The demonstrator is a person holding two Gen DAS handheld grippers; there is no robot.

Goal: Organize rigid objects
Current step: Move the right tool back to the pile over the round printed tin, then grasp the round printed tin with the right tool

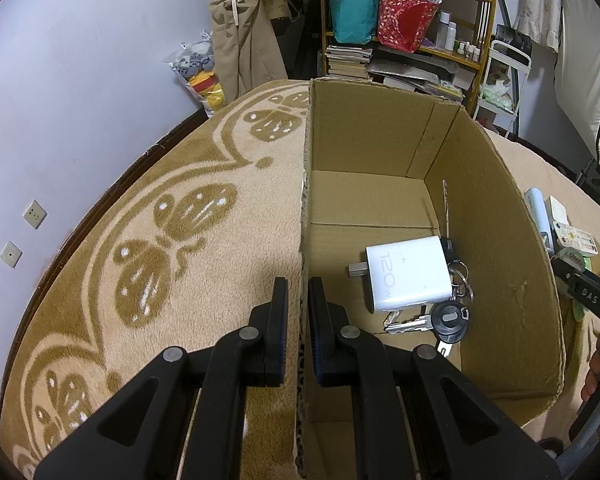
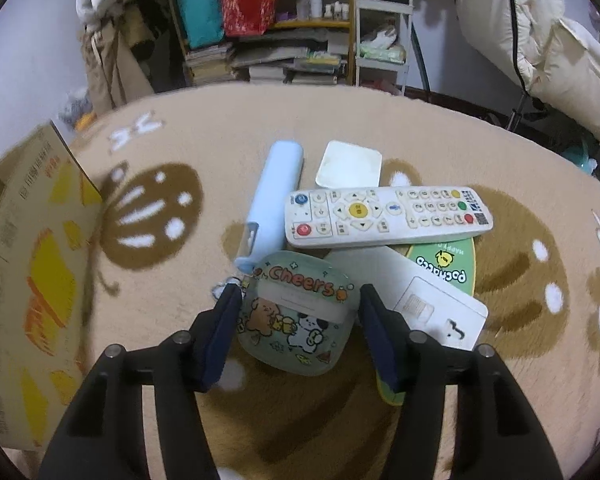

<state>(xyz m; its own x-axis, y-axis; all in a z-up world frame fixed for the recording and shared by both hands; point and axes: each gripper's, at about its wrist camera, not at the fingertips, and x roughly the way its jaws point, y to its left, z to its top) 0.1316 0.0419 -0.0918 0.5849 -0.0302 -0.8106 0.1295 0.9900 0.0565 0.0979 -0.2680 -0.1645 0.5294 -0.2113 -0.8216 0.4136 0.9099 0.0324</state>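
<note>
My left gripper (image 1: 298, 284) is shut on the left wall of an open cardboard box (image 1: 492, 240). Inside the box lie a white charger (image 1: 408, 276) and a bunch of keys (image 1: 448, 320). In the right wrist view, my right gripper (image 2: 298, 292) has its pads against both sides of a green "Cheers" cartoon case (image 2: 296, 312), which rests on the rug. Just beyond it are a white remote (image 2: 384, 216), a light blue tube (image 2: 276, 196), a white square device (image 2: 350, 166), a white card (image 2: 432, 300) and a green Pochacco item (image 2: 448, 268).
A beige rug with brown butterflies (image 2: 380, 120) covers the surface. The box's printed outer wall (image 2: 24, 264) stands at the left of the pile. Crowded shelves (image 1: 412, 20) and hanging clothes line the back.
</note>
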